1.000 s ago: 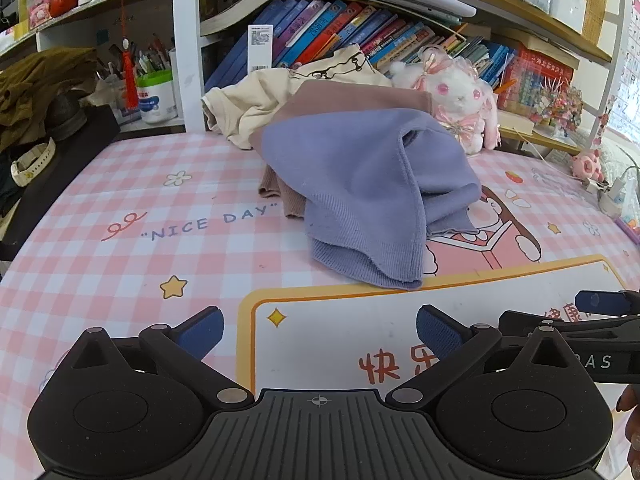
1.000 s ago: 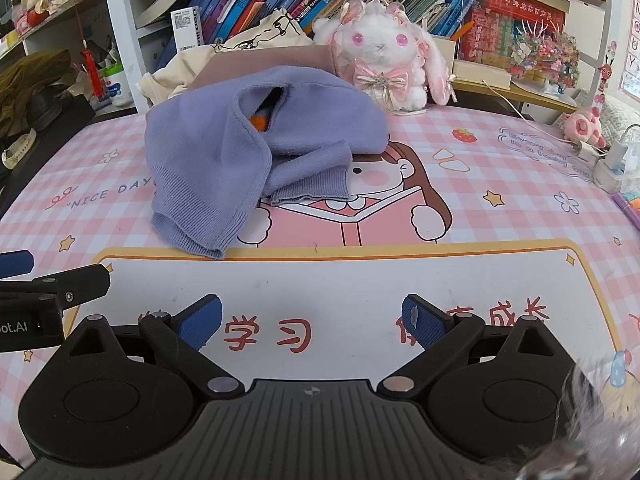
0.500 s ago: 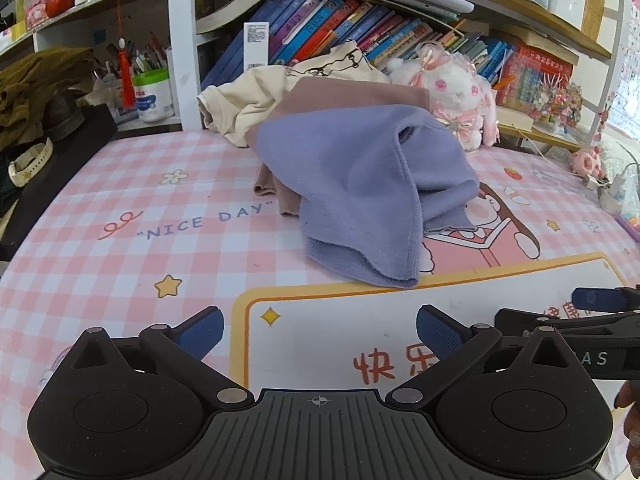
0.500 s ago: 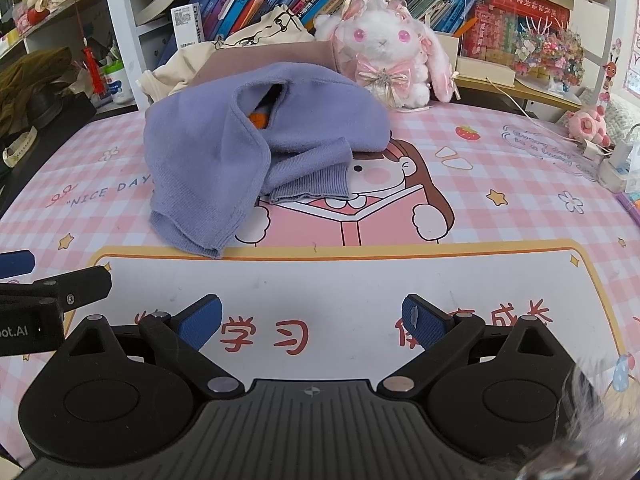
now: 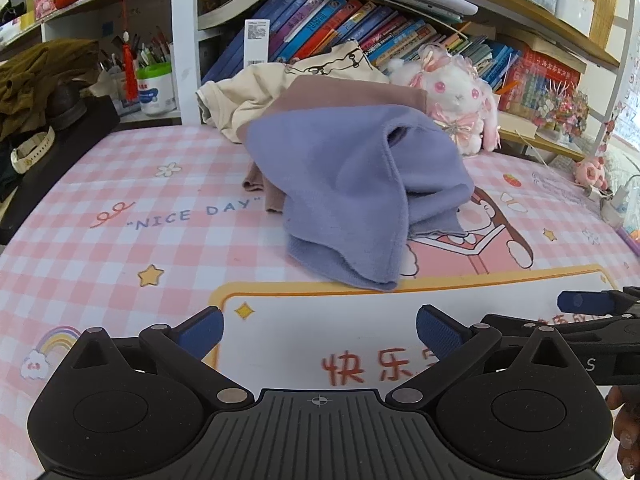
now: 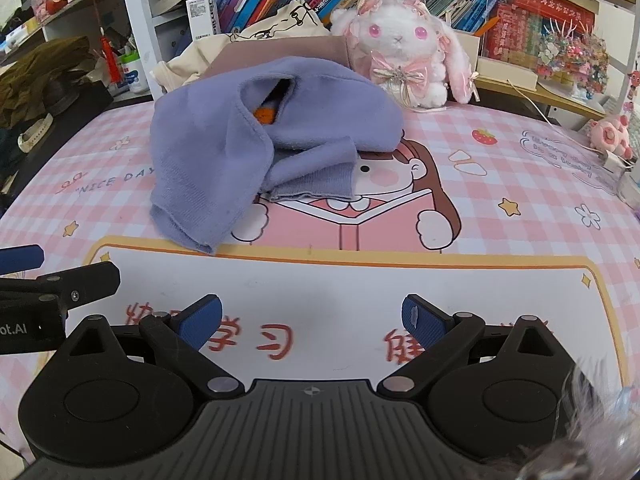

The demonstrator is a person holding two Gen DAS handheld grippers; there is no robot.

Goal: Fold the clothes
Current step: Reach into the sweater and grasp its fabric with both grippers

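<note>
1. We begin with the setting: bookshelves point(image 5: 360, 36) packed with books line the back, and before them lies a pink checked table mat point(image 5: 120, 208) printed with a cartoon girl and a white panel.
2. On the mat's far middle sits a heap of clothes: a lilac sweater point(image 5: 352, 184) on top, a mauve garment point(image 5: 352, 94) under it, a cream garment point(image 5: 256, 92) behind. A plush rabbit point(image 6: 400, 56) stands just beside the heap, on its right.
3. The sweater's near hem droops toward us, ending at the yellow border of the white panel; its loose fall runs roughly away from us, front to back.
4. The left gripper point(image 5: 318, 330) hovers over the white panel, jaws spread wide and empty. We see the hem straight ahead, slightly right of centre.
5. The right gripper point(image 6: 310, 320) is likewise wide open and empty; from it the hem lies ahead and to the left.
6. We judge the left gripper slightly better aligned with the hem; both are apart from the cloth, so a forward reach comes first.
</note>
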